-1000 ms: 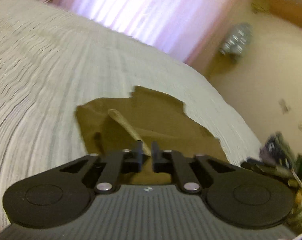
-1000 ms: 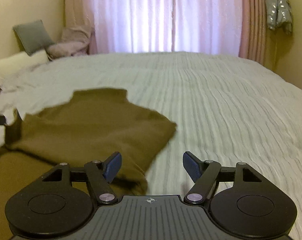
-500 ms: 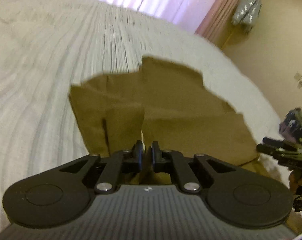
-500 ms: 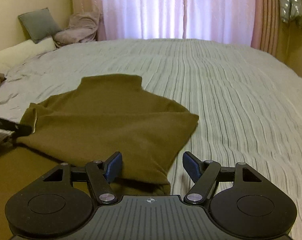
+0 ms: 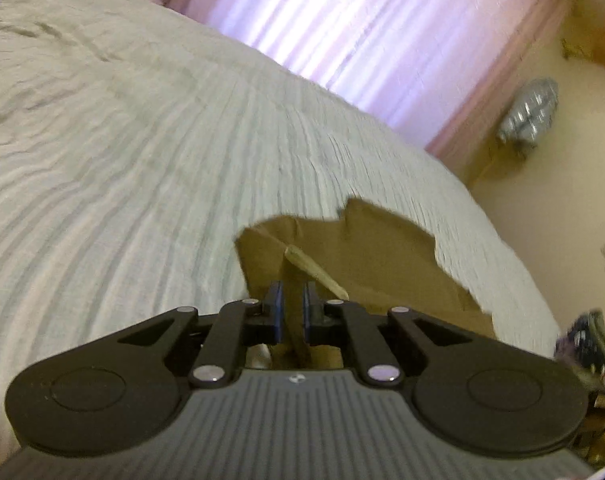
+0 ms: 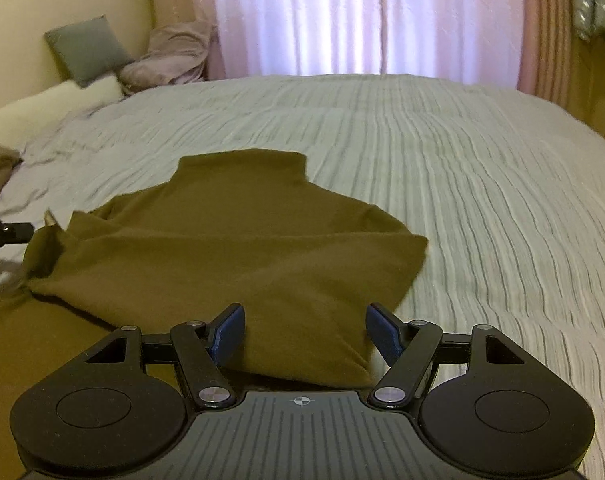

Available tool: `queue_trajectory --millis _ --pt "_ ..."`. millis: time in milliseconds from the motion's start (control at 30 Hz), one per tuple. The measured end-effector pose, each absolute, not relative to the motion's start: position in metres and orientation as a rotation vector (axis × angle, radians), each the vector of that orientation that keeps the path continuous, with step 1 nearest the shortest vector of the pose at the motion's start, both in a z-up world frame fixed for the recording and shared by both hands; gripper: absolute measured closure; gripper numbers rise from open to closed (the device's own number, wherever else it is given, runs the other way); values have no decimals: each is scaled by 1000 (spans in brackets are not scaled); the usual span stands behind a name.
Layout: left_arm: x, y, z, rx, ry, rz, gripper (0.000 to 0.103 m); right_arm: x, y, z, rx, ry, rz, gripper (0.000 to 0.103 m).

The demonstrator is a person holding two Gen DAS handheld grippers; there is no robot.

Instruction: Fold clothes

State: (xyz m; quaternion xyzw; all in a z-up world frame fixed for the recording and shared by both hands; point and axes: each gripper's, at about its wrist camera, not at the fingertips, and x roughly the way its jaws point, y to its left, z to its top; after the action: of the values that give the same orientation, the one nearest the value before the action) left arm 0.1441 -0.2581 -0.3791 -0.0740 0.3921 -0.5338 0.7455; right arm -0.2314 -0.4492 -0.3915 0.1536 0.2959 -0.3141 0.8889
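1. Two views, left wrist first. The left gripper [image 5: 292, 298] is clenched on a fold of the brown sweater [image 5: 382, 256]; a strip of its fabric stands up between the two fingers [image 5: 274, 304], which sit close together.
2. A paler edge of the garment, likely a hem or cuff [image 5: 316, 268], runs slantwise just beyond the fingertips.
3. The rest of the sweater lies flat on the grey-white ribbed bedspread [image 5: 142, 160], near the bed's right-hand edge in this view.
4. Behind: a pale pink curtain [image 5: 362, 40] lit from outside, a cream wall [image 5: 562, 200] and a silvery jacket [image 5: 530, 112] hanging on it. The view is tilted and somewhat blurred.
5. Right wrist view. The right gripper [image 6: 304, 332] is released, its blue-padded fingers [image 6: 228, 330] spread wide and holding nothing.
6. It hovers over the near corner of the sweater [image 6: 242, 248]; whether the pads touch the cloth I cannot tell.
7. The sweater lies spread on the bedspread [image 6: 462, 160], collar pointing toward the curtain [image 6: 362, 16], one part folded across the body.
8. At the left edge the tip of the left gripper [image 6: 6, 232] meets the raised corner of the garment.
9. Farther left: a grey cushion [image 6: 84, 50], a mauve bundle of cloth [image 6: 166, 58] and a white pillow [image 6: 34, 108] by the wall.
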Motion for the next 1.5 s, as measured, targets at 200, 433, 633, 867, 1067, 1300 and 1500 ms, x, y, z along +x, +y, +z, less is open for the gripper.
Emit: queue_trajectory --millis 200,433,633,867,1067,1300,1500 --pt "148 -232 -391 -341 1028 -1169 69 -241 -439 -394 198 650 -648 31" --pt "144 -242 -402 -417 1079 -1139 64 -234 -411 -403 -76 718 -620 32" --pt "134 -246 -399 -391 1046 -1146 63 -227 -389 -414 -311 777 -587 55" --pt "119 -254 -397 -241 990 -1108 57 -225 -383 -430 -437 819 -559 55" --pt "124 -274 -396 -178 907 -1101 101 -234 -396 -424 -353 722 -620 97" --pt "106 -289 -413 11 863 -1138 99 -257 -405 -420 -208 655 -761 97" --pt "113 -276 -391 4 826 -1051 88 -252 -414 -428 -179 841 -688 80"
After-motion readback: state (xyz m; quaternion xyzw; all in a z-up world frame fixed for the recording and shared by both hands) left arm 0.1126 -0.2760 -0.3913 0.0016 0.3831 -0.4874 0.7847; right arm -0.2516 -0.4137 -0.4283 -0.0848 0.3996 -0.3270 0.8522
